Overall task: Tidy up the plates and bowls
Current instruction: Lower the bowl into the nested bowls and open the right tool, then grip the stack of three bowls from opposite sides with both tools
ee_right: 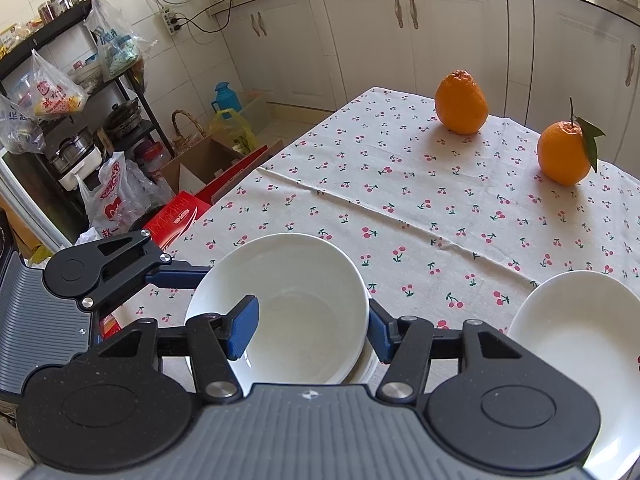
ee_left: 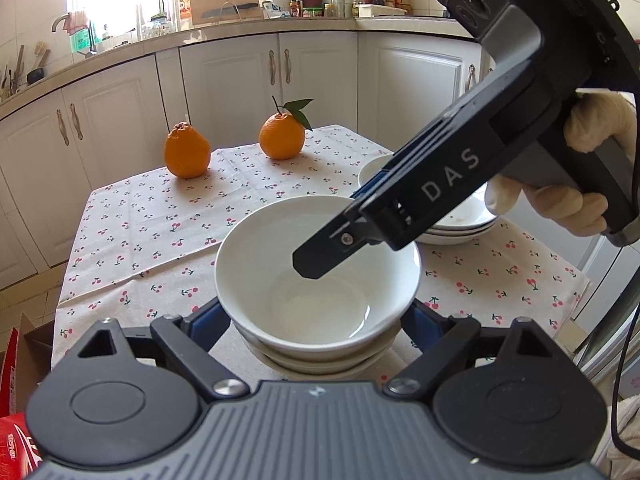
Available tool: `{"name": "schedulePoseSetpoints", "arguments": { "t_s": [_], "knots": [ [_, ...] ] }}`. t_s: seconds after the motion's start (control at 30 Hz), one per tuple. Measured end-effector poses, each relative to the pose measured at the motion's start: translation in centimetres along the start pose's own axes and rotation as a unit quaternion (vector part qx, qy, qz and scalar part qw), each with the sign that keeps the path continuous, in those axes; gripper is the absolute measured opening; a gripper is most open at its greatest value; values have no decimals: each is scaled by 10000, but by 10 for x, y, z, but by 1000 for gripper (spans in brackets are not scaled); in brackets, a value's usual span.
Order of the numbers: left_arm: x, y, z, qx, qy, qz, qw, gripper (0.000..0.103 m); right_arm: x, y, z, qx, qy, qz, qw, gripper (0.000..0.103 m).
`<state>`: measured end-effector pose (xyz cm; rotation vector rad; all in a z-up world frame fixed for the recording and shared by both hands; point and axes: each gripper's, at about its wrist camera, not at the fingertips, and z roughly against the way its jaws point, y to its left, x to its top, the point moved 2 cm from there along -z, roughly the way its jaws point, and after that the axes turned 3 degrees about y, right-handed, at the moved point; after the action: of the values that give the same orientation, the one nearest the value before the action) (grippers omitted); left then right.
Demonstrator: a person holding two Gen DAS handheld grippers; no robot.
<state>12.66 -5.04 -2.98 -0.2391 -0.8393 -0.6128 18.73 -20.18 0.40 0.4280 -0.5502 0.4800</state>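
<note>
A white bowl (ee_left: 316,276) sits on top of a stack of white bowls at the near edge of the cherry-print tablecloth (ee_left: 168,216). My left gripper (ee_left: 316,320) is open, its blue pads on either side of the stack below the top bowl. My right gripper (ee_right: 312,328) is open over the same bowl (ee_right: 288,312): one blue pad (ee_right: 242,330) is inside the rim, the other outside its right wall. It also shows in the left wrist view (ee_left: 308,264), its tip above the bowl's inside. A stack of white plates (ee_left: 460,220) lies to the right and also shows in the right wrist view (ee_right: 580,340).
Two oranges (ee_left: 187,150) (ee_left: 282,136) stand at the far side of the table. White cabinets (ee_left: 240,76) lie behind. A red box (ee_right: 176,220), cardboard boxes and a cluttered shelf (ee_right: 60,120) stand on the floor left of the table.
</note>
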Motion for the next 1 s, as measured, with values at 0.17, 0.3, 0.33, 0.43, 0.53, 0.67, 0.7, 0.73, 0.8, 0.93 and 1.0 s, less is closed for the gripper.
{"name": "schedulePoseSetpoints", "arguments": {
  "t_s": [0.17, 0.3, 0.33, 0.43, 0.53, 0.67, 0.7, 0.73, 0.8, 0.93, 1.0],
  "knots": [
    [-1, 2, -1, -59, -17, 50, 10000, 93, -1, 2, -2, -12, 9, 62, 10000, 70],
    [-3, 3, -2, -100, -6, 62, 9999, 94, -1, 4, -4, 42, 15, 96, 9999, 81],
    [-4, 3, -2, -98, 7, 39, 9999, 94, -1, 5, -4, 61, 7, 110, 9999, 89],
    [-6, 2, 2, -109, -38, -43, 9999, 96, -1, 9, -1, -107, -112, 259, 9995, 100],
    [-7, 3, 4, -125, -48, -80, 9999, 96, -1, 11, 1, -138, -149, 323, 9993, 100],
    [-11, 4, 9, -106, -53, -196, 9997, 98, -6, 13, 5, -276, -230, 375, 9987, 103],
    [-13, 4, 10, -117, -44, -221, 9997, 98, -7, 14, 6, -307, -261, 381, 9985, 103],
    [-14, 5, 11, -127, -34, -244, 9996, 98, -10, 15, 7, -330, -296, 375, 9983, 103],
    [-17, 6, 14, -134, -33, -278, 9995, 98, -16, 17, 10, -407, -372, 367, 9978, 103],
    [-22, 11, 15, -138, 12, -407, 9991, 99, -32, 21, 15, -621, -501, 417, 9959, 103],
    [-26, 12, 15, -78, 11, -579, 9983, 99, -40, 24, 17, -784, -554, 498, 9941, 103]
  ]
}}
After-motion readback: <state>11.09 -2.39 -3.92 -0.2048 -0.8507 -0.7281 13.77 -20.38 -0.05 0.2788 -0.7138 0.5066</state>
